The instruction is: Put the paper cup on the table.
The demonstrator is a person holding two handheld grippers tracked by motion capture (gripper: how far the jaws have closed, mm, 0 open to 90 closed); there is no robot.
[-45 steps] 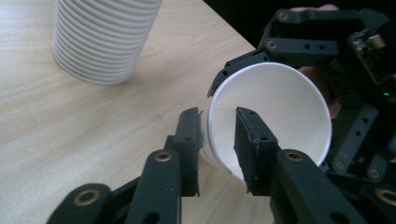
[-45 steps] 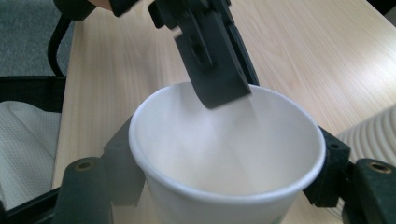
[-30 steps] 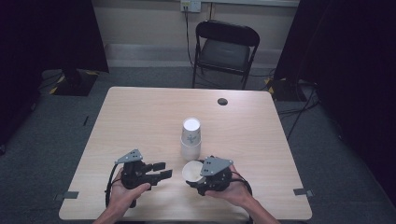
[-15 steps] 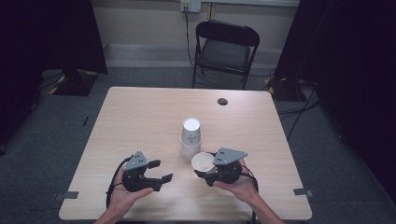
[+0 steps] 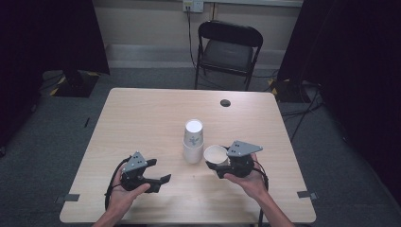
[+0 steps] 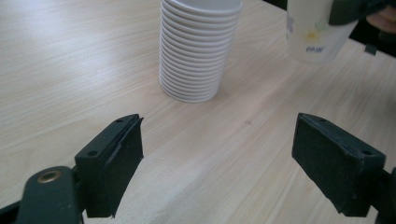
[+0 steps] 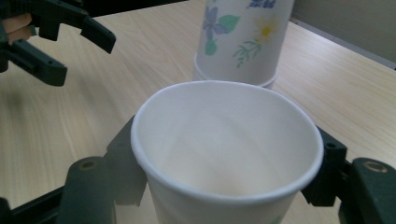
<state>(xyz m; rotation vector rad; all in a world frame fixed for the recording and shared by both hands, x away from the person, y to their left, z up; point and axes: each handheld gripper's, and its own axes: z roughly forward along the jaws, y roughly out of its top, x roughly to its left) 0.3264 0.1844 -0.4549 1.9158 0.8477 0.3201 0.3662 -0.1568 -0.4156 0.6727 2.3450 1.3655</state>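
High view, nearest edge: two forearms coming in from the bottom, one claw in each hand.
Left claw (image 5: 158, 180): low over the bench (image 5: 142, 118) at front left, jaws just been opening, now spread wide, bare wood between them.
Left gripper view: both black pads (image 6: 119, 161) well apart, cup stack dead ahead, lifted cup up at top right.
Right claw (image 5: 218, 165): front right, clamped on single paper cup (image 5: 215, 155), one jaw on each side of the wall.
Single paper cup: upright, mouth open to the ceiling, held clear of the wood, just right of the stack, close but apart.
Right gripper view: white rim of that cup (image 7: 226, 140) large in front, flower-printed stack right behind it.
Cup stack (image 5: 193, 142): mid-bench, standing mouth-down, many nested rims ringed at the base, blue and yellow flower print on the outer cup.
Dark round disc (image 5: 225, 102): far right part of the bench.
Folding chair (image 5: 229, 49): black, beyond the far edge.
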